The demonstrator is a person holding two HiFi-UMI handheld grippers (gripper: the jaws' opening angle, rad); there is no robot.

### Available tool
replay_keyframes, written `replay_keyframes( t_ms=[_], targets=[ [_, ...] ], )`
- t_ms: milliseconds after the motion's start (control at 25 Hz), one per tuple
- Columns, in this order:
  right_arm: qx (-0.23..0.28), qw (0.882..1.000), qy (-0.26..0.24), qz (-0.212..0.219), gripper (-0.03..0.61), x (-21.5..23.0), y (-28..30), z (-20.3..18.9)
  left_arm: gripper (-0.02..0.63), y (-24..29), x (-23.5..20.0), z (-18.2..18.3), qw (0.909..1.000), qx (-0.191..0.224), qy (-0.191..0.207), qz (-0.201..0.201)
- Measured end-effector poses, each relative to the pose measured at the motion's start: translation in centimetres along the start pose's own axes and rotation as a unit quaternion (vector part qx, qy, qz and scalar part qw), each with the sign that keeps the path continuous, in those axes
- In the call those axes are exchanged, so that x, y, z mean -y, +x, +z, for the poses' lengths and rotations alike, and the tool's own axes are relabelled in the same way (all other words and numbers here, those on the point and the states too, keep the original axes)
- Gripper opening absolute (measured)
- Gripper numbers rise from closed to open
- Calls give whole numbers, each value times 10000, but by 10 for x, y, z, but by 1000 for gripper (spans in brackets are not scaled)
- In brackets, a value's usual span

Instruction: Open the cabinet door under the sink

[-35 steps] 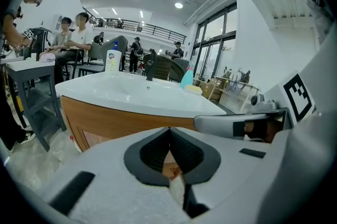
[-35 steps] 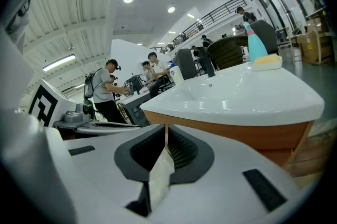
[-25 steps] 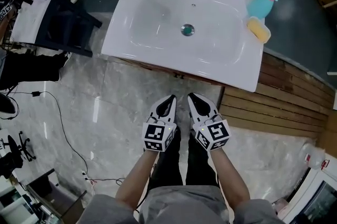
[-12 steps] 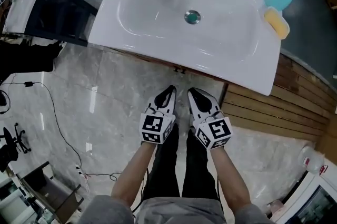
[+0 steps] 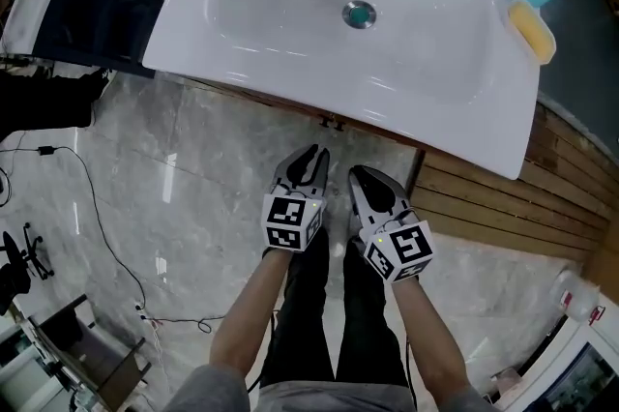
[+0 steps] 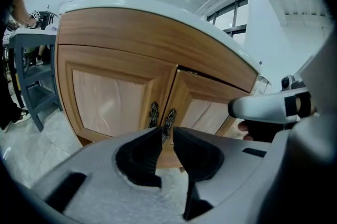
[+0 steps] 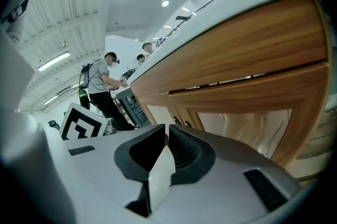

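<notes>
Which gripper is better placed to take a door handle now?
Left. The left gripper faces the handles squarely, right over its tips; its jaws have just been opening, with nothing between them. The right gripper meets the doors at a slant, jaws together.

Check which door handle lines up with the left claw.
The right handle of the pair in the left gripper view: it sits just above the left claw gap. The left handle is off to the side. The jaws have just been opening, nothing between them.

Sink (image 5: 208, 52) atop cabinet (image 6: 142, 39), left gripper (image 5: 311, 155) and right gripper (image 5: 359, 174) side by side before its doors (image 6: 108, 97), handles (image 6: 154, 114) just ahead.
</notes>
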State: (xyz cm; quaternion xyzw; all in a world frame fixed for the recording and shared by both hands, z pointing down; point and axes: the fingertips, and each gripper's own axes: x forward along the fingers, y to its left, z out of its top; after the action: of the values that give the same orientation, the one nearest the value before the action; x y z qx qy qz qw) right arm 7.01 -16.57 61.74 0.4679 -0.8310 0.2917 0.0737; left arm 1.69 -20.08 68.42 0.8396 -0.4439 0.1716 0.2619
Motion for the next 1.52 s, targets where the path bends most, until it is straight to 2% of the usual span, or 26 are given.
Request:
replay_keyframes(
  t_ms=[440, 1200, 1520],
  targets=[
    [-189, 9998, 65, -52, 12, 8, -7, -33, 100, 45, -30, -22, 9985, -97, -412, 351],
    [-209, 9993, 282, -158, 12, 24, -8, -48, 107, 73, -40, -26, 9989, -191, -315, 302],
    [-224, 9988, 407, -140, 12, 28, -9, -53, 89, 75, -37, -26, 9992, -244, -167, 263]
  ],
)
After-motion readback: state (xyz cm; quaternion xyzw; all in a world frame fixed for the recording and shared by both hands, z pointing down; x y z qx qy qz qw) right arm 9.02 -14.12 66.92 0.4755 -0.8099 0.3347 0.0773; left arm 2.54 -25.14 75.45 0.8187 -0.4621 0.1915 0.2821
